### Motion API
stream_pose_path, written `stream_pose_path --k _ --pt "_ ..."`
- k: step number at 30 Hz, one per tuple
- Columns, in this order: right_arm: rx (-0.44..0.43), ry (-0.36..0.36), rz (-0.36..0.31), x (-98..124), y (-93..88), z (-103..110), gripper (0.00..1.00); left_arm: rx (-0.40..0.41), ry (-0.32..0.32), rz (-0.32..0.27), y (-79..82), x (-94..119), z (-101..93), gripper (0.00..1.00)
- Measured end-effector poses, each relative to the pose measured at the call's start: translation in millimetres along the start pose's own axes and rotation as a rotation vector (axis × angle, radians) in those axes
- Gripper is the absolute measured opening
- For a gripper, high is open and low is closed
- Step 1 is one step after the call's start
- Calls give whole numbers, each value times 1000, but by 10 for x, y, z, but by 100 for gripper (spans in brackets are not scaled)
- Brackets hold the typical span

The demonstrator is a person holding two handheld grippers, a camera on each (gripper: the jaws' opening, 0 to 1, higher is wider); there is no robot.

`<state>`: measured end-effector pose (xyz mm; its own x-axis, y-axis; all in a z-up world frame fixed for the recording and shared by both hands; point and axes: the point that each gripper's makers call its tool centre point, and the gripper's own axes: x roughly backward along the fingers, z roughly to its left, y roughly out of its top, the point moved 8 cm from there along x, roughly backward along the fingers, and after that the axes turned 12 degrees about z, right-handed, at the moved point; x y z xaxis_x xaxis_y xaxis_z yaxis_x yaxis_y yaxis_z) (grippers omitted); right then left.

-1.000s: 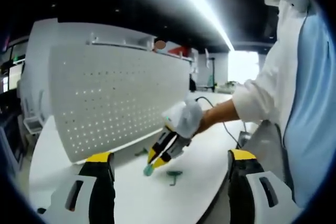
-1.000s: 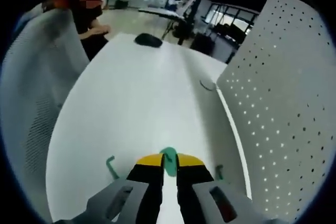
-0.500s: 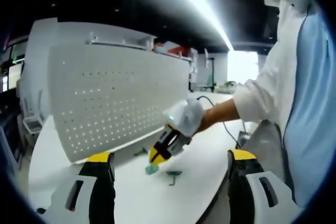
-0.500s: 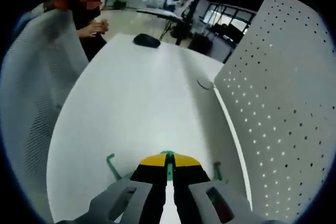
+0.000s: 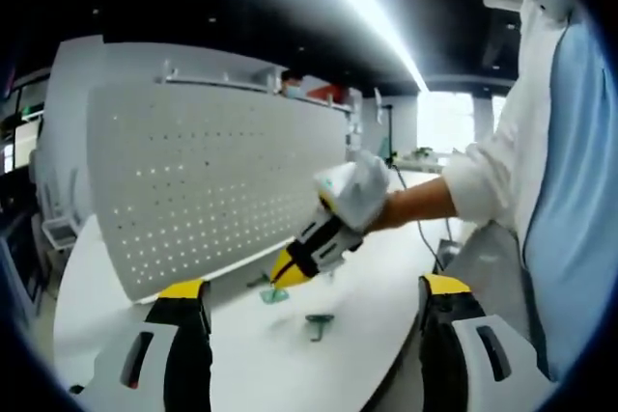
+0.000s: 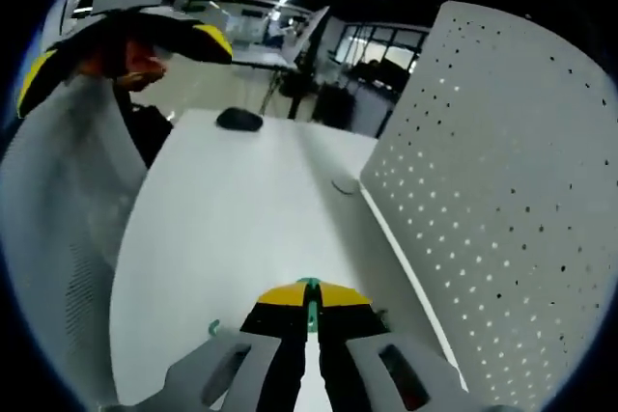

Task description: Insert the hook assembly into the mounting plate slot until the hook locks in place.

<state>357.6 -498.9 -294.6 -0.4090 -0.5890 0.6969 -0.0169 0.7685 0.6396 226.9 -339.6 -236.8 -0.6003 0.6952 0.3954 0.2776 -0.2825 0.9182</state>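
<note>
A: How far along is this?

B: Early, I'd say. The right gripper (image 6: 309,304) is clamping a green hook (image 6: 309,288) between its nearly closed jaws; in the left gripper view that same gripper (image 5: 281,280) is hanging over the table (image 5: 367,315) with the hook (image 5: 273,293) dangling at its tip, clear of the surface as far as I can tell.

A: And the pegboard?

B: It is standing upright at 10 o'clock in the left gripper view (image 5: 212,180) and is rising at 3 o'clock in the right gripper view (image 6: 502,200). The hook is sitting near its foot, not touching any hole.

A: The left gripper?

B: Its jaws are standing wide apart at 6 o'clock (image 5: 314,315), holding nothing.

A: So what is remaining?

B: Judging by this, the carry up to the board, the seating in a hole and the locking are all waiting. Another hook (image 5: 320,323) is lying on the table at 6 o'clock.
</note>
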Motion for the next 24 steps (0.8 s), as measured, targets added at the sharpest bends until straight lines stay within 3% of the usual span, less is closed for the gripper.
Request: stream_pose_path --k 13,24 --pt "-88 -31 -192 582 415 45 0 13 -2 -44 57 51 10 87" --pt "-93 66 -313 925 677 206 0 33 -11 -102 201 123 107 81"
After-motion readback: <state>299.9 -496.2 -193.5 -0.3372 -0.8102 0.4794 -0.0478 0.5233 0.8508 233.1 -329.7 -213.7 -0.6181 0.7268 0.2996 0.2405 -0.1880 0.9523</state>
